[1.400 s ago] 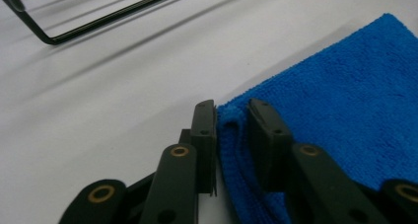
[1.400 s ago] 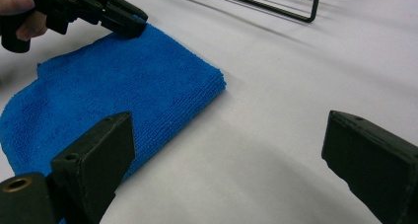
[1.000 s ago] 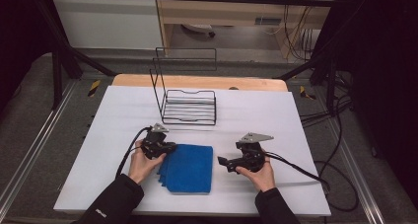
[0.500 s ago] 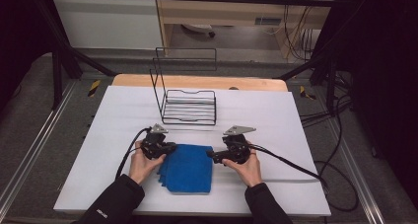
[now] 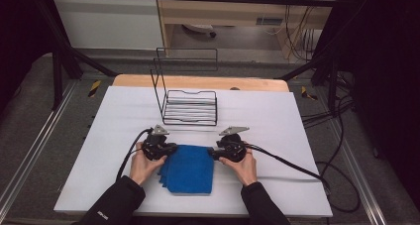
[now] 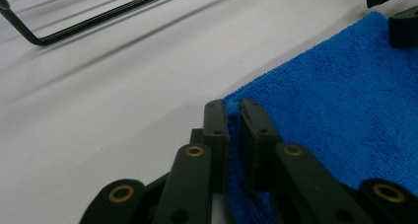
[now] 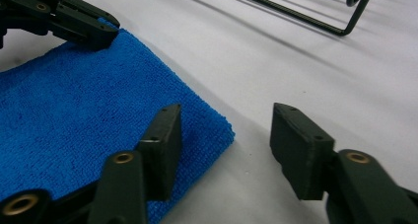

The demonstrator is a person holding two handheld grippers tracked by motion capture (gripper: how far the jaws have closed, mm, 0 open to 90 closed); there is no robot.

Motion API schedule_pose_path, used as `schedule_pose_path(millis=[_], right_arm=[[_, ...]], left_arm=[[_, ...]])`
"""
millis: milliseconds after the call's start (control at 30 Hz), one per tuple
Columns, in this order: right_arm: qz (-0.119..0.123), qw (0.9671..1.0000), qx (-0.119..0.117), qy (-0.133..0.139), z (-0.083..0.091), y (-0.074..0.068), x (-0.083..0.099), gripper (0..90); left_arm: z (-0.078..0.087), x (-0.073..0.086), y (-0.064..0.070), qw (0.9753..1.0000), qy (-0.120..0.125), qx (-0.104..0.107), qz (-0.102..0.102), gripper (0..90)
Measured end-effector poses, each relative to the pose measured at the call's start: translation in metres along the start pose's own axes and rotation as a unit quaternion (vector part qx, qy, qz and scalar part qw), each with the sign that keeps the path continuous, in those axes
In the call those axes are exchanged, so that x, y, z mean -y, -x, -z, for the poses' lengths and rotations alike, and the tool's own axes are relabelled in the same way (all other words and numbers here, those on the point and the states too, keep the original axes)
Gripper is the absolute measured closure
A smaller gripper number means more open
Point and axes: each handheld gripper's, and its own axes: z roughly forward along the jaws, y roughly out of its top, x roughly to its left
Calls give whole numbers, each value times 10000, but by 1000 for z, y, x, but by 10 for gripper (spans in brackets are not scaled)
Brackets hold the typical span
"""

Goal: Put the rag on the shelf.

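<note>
The blue cloth [image 5: 189,168] lies folded on the white counter [image 5: 277,121], near the person's edge and between the two hands. The left gripper [image 5: 168,149] sits at the cloth's far left corner, where it was a second ago. In the left gripper view its jaws are pressed together on that corner of the blue cloth [image 6: 340,100], with a thin fold of fabric pinched between them.

The right gripper [image 5: 213,153] is what has changed. A second ago it was well to the right of the cloth, over bare counter; half a second ago it had come in close to the right edge; now it is at the cloth's far right corner. In the right gripper view its jaws stand wide apart, one over the blue cloth [image 7: 74,110] just inside the corner and the other over the white counter just beside it, so the corner lies between them but is not clamped.

The cloth itself has not shifted across the three moments. The black wire rack [image 5: 190,106] stands farther back on the counter, well apart from the cloth and both grippers, unmoved.
</note>
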Motion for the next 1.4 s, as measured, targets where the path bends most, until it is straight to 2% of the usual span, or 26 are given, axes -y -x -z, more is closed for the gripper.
schedule_pose_path(millis=[233, 367, 700, 733, 933, 1067, 1167, 1233, 1267, 1400], right_arm=[[-71, 10000, -27, -59, -5, 1, 1, 615], [-221, 9996, -143, -128, -7, -1, 3, 718], [-476, 9982, -298, -226, -9, 0, 2, 819], [-556, 9975, -345, -258, -9, 0, 2, 842], [-660, 9967, -422, -235, -9, 3, 2, 864], [-620, 9969, -441, -181, -4, 2, 0, 864], [-578, 9972, -463, -72, 0, 1, -2, 865], [-548, 9973, -479, -12, 3, 1, -3, 865], [-529, 9974, -484, 27, 5, 0, -3, 865], [-475, 9974, -498, 200, 10, -2, -4, 865]], left_arm=[[0, 0, 2, 10000, 7, -30, -90, 819], [0, 0, 1, 9999, 21, -9, -140, 818], [0, 1, 1, 9998, 41, 26, -197, 818], [0, 1, 1, 9998, 47, 27, -183, 821], [1, 2, -2, 9999, 102, 105, -25, 840], [3, 2, -2, 9997, 170, 122, 96, 849], [6, 1, -2, 9996, 239, 115, 62, 851], [11, 0, -2, 9993, 325, 141, 66, 852], [16, -1, -1, 9988, 447, 174, 91, 852], [23, -1, -1, 9981, 572, 196, 96, 852]])
